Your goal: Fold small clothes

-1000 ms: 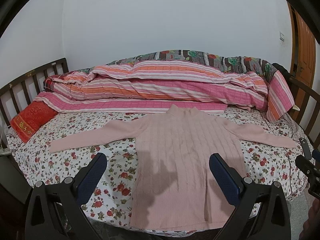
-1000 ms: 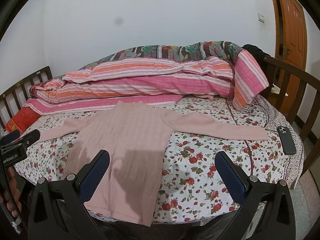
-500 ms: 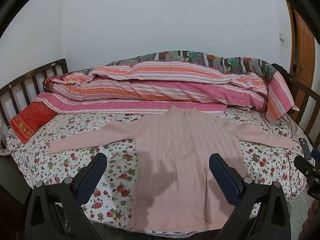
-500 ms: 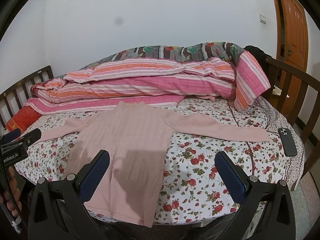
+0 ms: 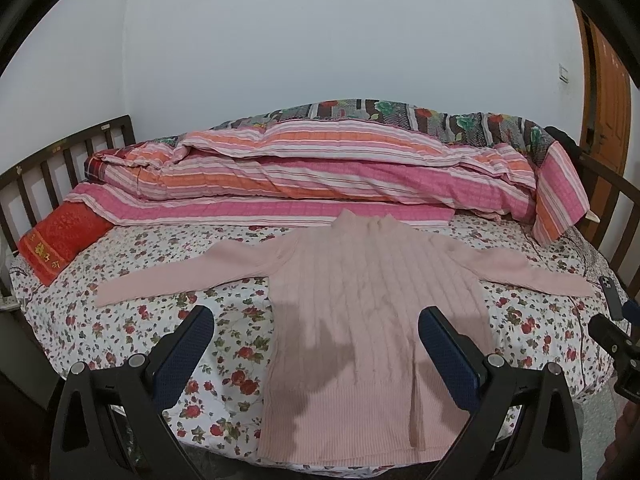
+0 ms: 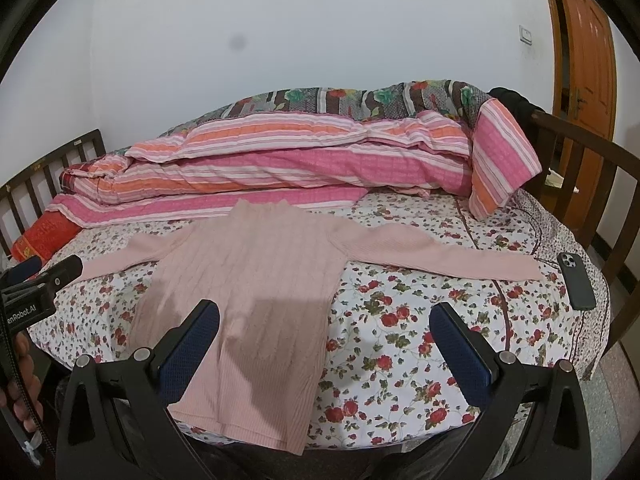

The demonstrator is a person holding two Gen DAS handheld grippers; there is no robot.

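A pink ribbed sweater [image 5: 372, 304] lies flat on the flowered bedsheet [image 5: 160, 312], collar toward the far quilt, both sleeves spread out sideways, hem at the near bed edge. It also shows in the right wrist view [image 6: 256, 288]. My left gripper [image 5: 316, 332] is open and empty, held above the near edge over the sweater's lower left side. My right gripper [image 6: 324, 328] is open and empty, above the sweater's lower right edge and the sheet. Neither touches the sweater.
A rolled pink and orange striped quilt [image 5: 320, 180] fills the far side of the bed. A red pillow [image 5: 60, 244] lies at the left. A dark phone [image 6: 576, 280] lies on the sheet past the right sleeve end. Wooden bed rails [image 6: 592, 168] stand at both ends.
Both views have shifted only slightly; the sweater lies as before and both grippers stay open.
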